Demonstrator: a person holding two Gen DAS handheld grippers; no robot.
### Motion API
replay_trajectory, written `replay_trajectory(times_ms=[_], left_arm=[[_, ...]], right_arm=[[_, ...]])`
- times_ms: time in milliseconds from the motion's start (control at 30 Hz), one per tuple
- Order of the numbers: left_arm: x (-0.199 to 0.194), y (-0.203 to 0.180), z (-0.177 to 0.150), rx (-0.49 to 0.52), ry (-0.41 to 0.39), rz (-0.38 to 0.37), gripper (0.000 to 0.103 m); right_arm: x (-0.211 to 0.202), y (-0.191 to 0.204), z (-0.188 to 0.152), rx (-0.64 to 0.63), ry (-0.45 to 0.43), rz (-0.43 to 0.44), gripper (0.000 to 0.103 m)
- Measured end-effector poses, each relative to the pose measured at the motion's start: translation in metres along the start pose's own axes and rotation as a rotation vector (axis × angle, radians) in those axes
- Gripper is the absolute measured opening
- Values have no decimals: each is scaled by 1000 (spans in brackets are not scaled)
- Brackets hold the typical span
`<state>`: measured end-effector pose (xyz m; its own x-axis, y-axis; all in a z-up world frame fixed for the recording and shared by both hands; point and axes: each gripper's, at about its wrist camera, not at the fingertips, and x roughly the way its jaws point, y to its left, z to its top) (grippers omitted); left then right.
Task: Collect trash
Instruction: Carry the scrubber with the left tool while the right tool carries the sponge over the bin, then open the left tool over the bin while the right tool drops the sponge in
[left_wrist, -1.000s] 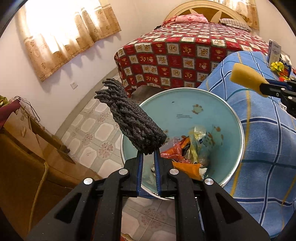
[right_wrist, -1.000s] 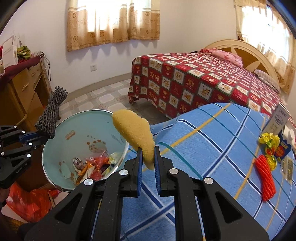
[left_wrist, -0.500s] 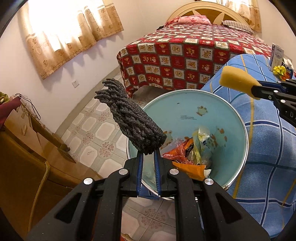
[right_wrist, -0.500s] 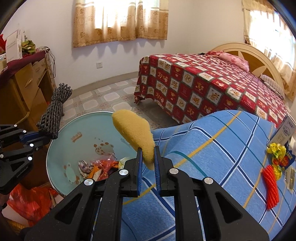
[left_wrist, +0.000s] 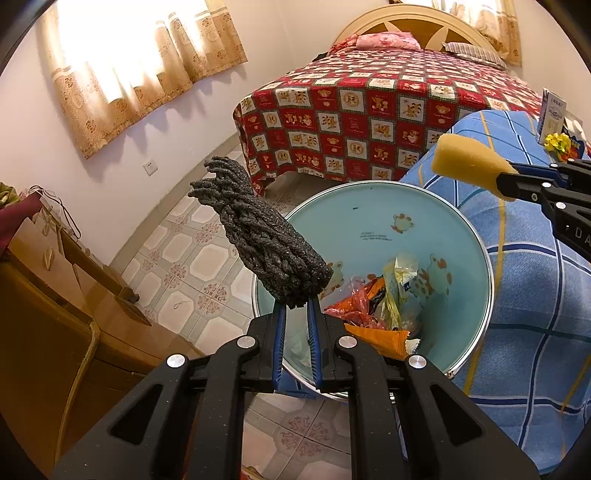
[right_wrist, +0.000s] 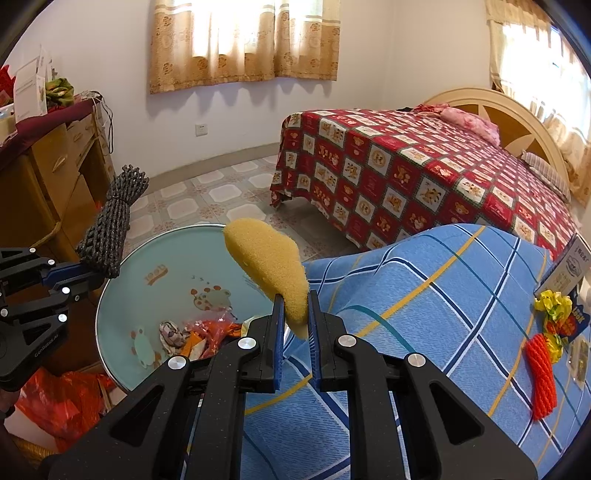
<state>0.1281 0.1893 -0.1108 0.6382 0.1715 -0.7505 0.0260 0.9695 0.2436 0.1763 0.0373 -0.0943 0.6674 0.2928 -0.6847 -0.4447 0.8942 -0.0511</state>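
My left gripper (left_wrist: 295, 308) stays clamped on the dark foam net (left_wrist: 264, 243) at the bin (left_wrist: 476, 236) rim. My right gripper (right_wrist: 295, 314), pinching the yellow sponge (right_wrist: 269, 264), has drifted closer to the bin, maybe already above its rim. Both pieces seem nearly ready to drop.

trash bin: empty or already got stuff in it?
Partly filled. The trash bin holds crumpled wrappers at the bottom; most of its light blue inner wall is bare in both wrist views.

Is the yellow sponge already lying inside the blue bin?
No, the right gripper holds the yellow sponge above the blue bin's rim.
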Motion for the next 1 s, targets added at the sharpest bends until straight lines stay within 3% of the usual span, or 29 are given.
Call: replay_trajectory(times_ms=[433,533,567,600,733,800,867,1000], left_arm=[[-2,-2,0,5,-1,-11,14],[-5,-6,1,13,-13,-27,15],[-7,-7,1,15,-16,-28,23],[-8,-7,0,15,-21,-27,33],[-9,-11,0,18,-27,-51,43],[-9,-14,-1,15,-25,-62,52],[-9,-18,-2,20,-24,-63,54],[-6,-23,-5,9,-20,-57,69]], right_arm=[[0,5,1,-8,0,15,13],[1,11,3,-6,-1,41,17],[2,11,3,-6,4,50,20],[3,12,3,-4,5,61,31],[1,11,2,7,1,66,41],[-1,10,1,15,-7,61,51],[-3,8,-2,22,-8,57,51],[-14,-10,-14,39,-14,24,53]])
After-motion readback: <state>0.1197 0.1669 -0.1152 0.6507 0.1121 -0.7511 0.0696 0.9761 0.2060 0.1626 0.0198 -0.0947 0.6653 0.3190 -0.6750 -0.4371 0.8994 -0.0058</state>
